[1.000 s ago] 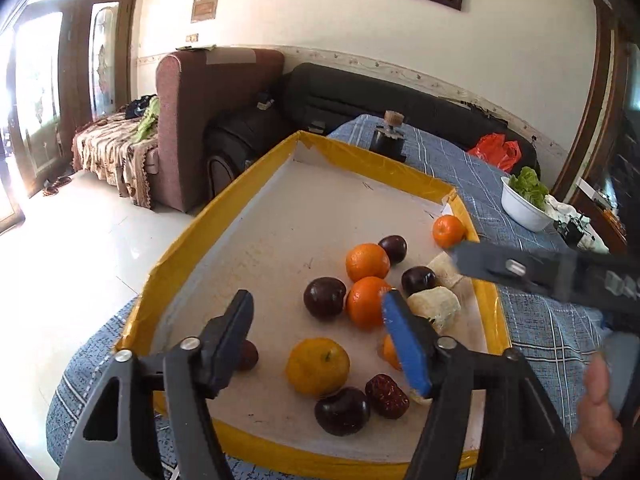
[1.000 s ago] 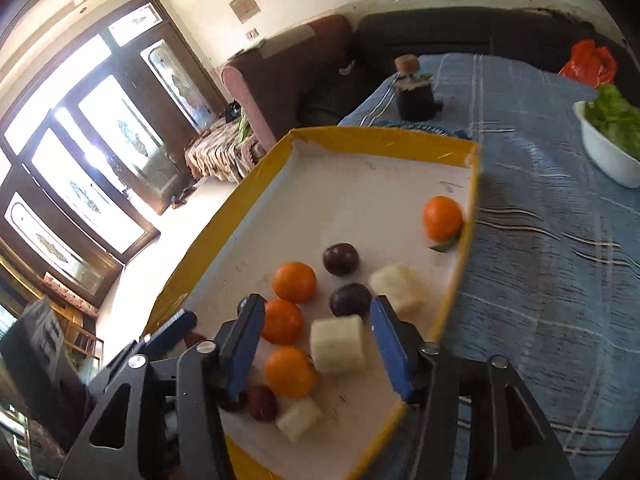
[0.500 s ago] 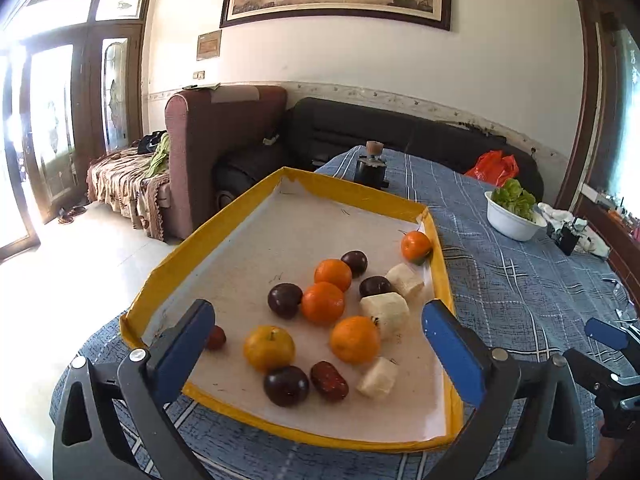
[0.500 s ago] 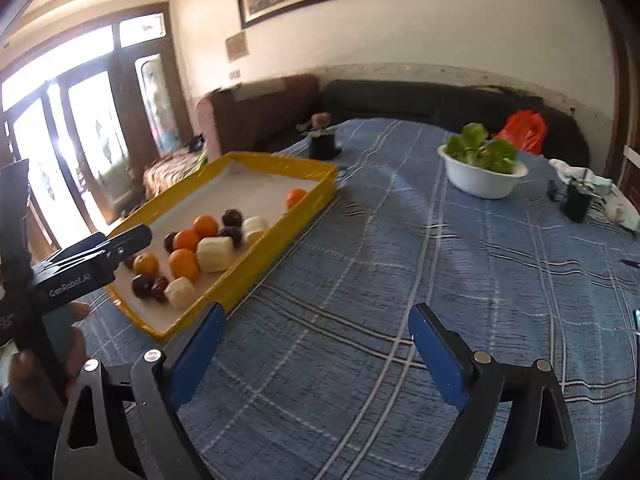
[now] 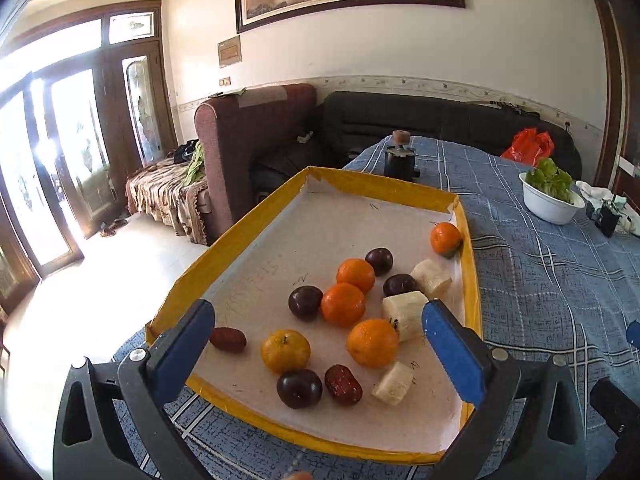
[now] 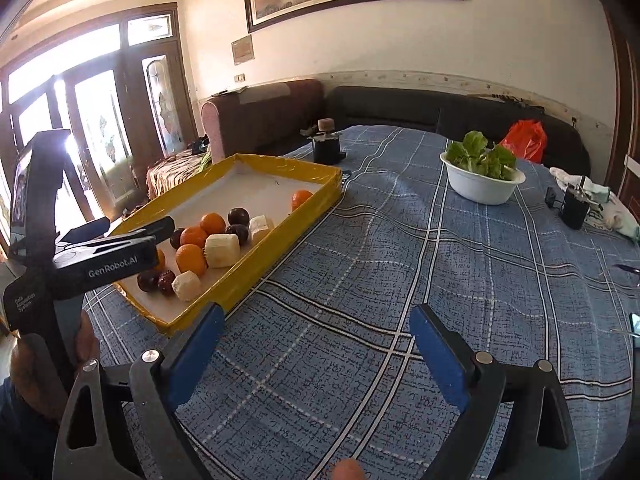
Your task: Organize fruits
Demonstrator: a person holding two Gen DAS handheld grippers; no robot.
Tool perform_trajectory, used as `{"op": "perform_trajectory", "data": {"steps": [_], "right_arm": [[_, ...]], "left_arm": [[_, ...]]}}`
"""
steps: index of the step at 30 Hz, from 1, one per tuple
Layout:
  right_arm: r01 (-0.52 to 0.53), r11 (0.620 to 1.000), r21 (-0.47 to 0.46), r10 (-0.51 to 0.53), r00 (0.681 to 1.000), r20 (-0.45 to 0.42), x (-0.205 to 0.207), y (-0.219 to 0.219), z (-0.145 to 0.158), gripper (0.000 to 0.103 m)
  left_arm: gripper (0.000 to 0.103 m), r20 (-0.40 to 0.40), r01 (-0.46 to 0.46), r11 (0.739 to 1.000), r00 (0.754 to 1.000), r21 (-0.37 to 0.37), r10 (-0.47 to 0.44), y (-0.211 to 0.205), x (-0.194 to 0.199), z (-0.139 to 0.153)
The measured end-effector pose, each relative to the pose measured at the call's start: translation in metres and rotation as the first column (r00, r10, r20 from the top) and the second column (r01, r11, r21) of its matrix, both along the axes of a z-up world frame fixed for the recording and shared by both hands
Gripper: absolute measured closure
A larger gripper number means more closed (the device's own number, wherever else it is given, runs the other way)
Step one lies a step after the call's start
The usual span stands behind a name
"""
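Observation:
A yellow-rimmed tray [image 5: 240,236] holds several oranges [image 5: 343,305], dark plums [image 5: 305,302], two red dates [image 5: 343,379] and white cut pieces [image 5: 403,310]. My left gripper [image 5: 316,354] is open and empty, hovering over the tray's near edge. My right gripper [image 6: 314,354] is open and empty above the bare blue cloth, to the right of the tray [image 6: 256,268]. The left gripper's body [image 6: 100,260] shows in the right wrist view, over the tray's near end.
A white bowl of lettuce [image 6: 482,182] stands on the blue checked tablecloth [image 6: 400,260]. A small dark jar [image 6: 328,146] sits beyond the tray. A black cup [image 6: 574,210] and cloth lie far right. Sofas stand behind the table.
Both grippers have pulled back and up from the tray and opened wide. The right gripper has swung right, off the tray and over the cloth.

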State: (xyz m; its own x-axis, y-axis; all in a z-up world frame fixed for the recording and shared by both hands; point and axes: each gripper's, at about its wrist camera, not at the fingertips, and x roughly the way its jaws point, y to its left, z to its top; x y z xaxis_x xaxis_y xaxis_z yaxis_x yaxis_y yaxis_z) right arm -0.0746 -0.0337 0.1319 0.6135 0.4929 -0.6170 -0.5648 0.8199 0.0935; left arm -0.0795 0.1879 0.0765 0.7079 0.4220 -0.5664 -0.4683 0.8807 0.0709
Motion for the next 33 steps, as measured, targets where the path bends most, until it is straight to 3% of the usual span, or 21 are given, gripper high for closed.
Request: {"op": "perform_trajectory", "data": {"steps": [8,33], "right_arm": [[-0.018,0.999,-0.027,0.019,1.000,0.016,-0.004,0.007,-0.004,0.006],[-0.053,0.996,-0.071,0.058,0.996,0.063,-0.013,0.017,-0.007,0.006]], "left_arm": [[0.000,-0.021,-0.097,0.995,0.995,-0.003,0.097,0.013,-0.003,-0.005],[0.000,-0.026,-0.137,0.990,0.990,0.045,0.138,0.010,-0.002,-0.005]]}}
